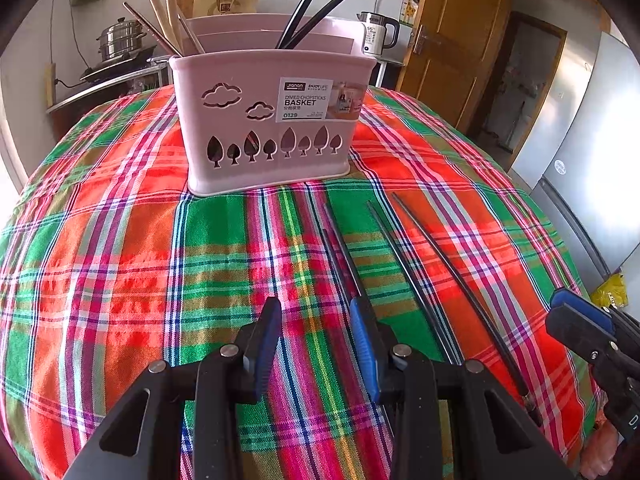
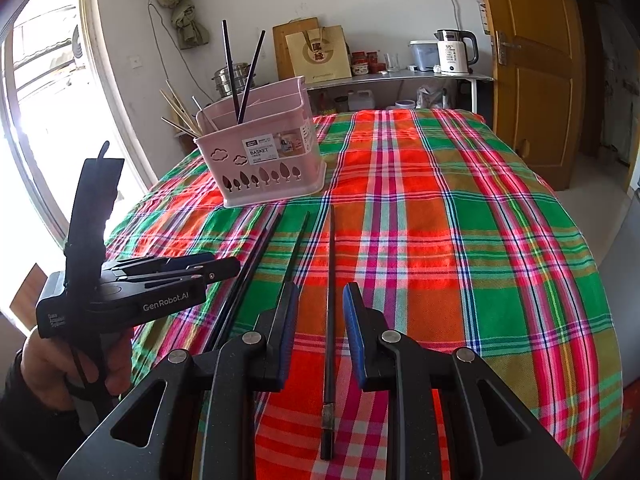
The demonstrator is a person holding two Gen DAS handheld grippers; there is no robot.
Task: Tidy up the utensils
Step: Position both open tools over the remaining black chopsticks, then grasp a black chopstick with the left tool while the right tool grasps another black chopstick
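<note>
A pink divided chopstick basket [image 1: 266,120] stands on the plaid tablecloth [image 1: 120,240], holding wooden, metal and two black chopsticks; it also shows in the right wrist view [image 2: 264,160]. Several black chopsticks [image 1: 432,264] lie loose on the cloth in front of it. My left gripper [image 1: 316,316] is open and empty above the cloth, left of the loose chopsticks. My right gripper [image 2: 320,304] is open, its jaws on either side of one black chopstick [image 2: 330,320] lying on the cloth. The left gripper [image 2: 216,266] appears at the left of the right wrist view.
A shelf behind the table holds a white kettle [image 2: 454,54], a paper bag [image 2: 320,56] and jars. A steel pot [image 1: 120,38] stands at the back left. A wooden door [image 2: 532,60] is at the right; a window is at the left.
</note>
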